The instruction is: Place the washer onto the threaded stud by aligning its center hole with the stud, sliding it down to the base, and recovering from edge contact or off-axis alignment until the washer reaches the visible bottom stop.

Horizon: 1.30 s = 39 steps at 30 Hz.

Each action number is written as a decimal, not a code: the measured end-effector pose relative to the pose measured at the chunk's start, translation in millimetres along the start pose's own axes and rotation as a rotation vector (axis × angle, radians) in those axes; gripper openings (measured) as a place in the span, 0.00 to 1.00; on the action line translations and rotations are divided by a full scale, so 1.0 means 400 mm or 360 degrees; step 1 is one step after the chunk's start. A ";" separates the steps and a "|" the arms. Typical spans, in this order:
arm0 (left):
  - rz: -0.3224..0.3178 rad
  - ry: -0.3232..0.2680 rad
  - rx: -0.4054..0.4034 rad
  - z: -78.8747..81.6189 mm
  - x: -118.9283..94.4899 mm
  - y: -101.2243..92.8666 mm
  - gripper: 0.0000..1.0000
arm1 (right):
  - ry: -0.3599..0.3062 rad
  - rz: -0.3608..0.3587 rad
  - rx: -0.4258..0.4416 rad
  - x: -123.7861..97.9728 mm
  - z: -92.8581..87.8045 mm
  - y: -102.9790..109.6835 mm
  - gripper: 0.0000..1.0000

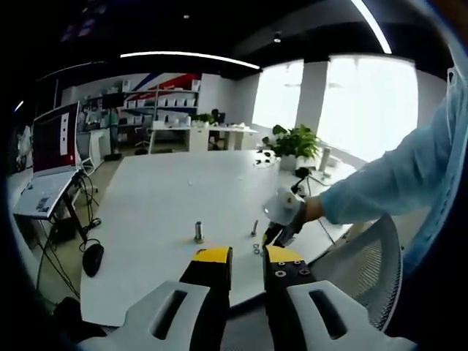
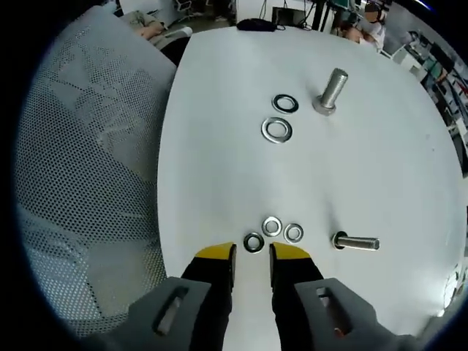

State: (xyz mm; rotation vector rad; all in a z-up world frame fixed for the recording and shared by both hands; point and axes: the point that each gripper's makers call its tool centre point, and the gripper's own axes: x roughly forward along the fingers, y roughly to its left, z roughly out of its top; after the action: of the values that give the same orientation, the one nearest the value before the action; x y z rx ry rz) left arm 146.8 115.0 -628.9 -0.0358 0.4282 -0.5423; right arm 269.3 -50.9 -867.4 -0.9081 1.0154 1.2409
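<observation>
Showing five washers (image 2: 272, 226) clearly, right gripper (image 2: 252, 257) hovers open-jawed.

Left gripper (image 1: 247, 257): jaws rise from bottom of left gripper view, yellow tips slightly apart, nothing between them, held level above near table edge.

Right gripper (image 2: 251, 255): in right gripper view, jaws point down at tabletop, yellow tips parted by narrow gap, nothing between them, hovering just short of small washers. In left gripper view it shows at right, tilted down toward table.

Right hand (image 1: 306, 210) grips it. Arm in light blue sleeve (image 1: 398, 179) reaches in from right.
</observation>
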 end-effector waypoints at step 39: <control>-0.0034 0.0034 0.0018 -0.013 0.004 -0.016 0.14 | 0.0104 -0.0008 -0.0066 0.026 -0.008 -0.009 0.14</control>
State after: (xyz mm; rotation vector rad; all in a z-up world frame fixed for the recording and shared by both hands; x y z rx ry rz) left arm 142.5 109.1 -633.4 -0.0241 0.4460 -0.5665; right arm 272.7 -51.3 -878.3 -0.9884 1.0416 1.2391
